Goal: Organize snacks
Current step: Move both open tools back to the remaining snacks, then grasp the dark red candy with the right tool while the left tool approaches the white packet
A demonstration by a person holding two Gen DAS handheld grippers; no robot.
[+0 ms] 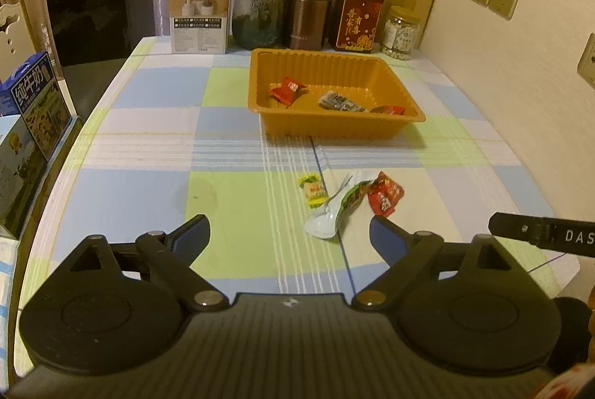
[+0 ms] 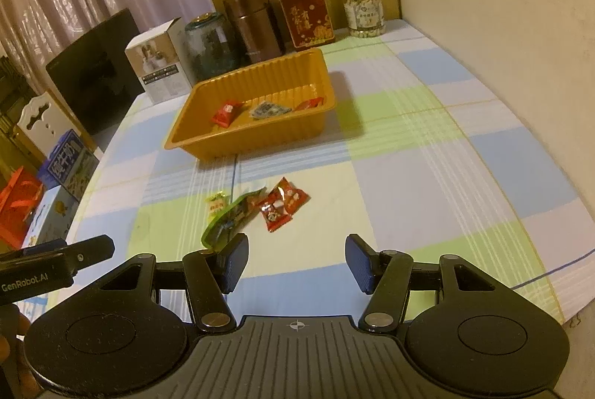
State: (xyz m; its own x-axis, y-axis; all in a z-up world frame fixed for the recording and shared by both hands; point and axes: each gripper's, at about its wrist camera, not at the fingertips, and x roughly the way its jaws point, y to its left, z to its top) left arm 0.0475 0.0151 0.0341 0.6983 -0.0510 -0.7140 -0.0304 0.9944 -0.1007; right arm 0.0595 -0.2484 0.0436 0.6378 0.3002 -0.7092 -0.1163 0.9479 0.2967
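Observation:
An orange plastic tray (image 1: 394,68) (image 2: 208,142) stands mid-table and holds a red snack packet (image 1: 288,89) (image 2: 227,112), a dark packet (image 1: 336,101) (image 2: 268,109) and a small red packet (image 1: 388,110) (image 2: 309,103). In front of it on the cloth lie a small yellow-green candy (image 1: 313,190) (image 2: 216,203), a green-and-white pouch (image 1: 334,209) (image 2: 230,218) and a red packet (image 1: 385,194) (image 2: 282,203). My left gripper (image 1: 290,235) is open and empty, just short of them. My right gripper (image 2: 295,261) is open and empty, close behind the green pouch.
At the table's far edge stand a white box (image 1: 200,12), a glass jar (image 1: 258,16), a brown flask (image 1: 308,10), a red box (image 1: 359,21) and a snack jar (image 1: 401,32). A dark chair (image 1: 100,19) and milk cartons (image 1: 35,101) are on the left. A wall is on the right.

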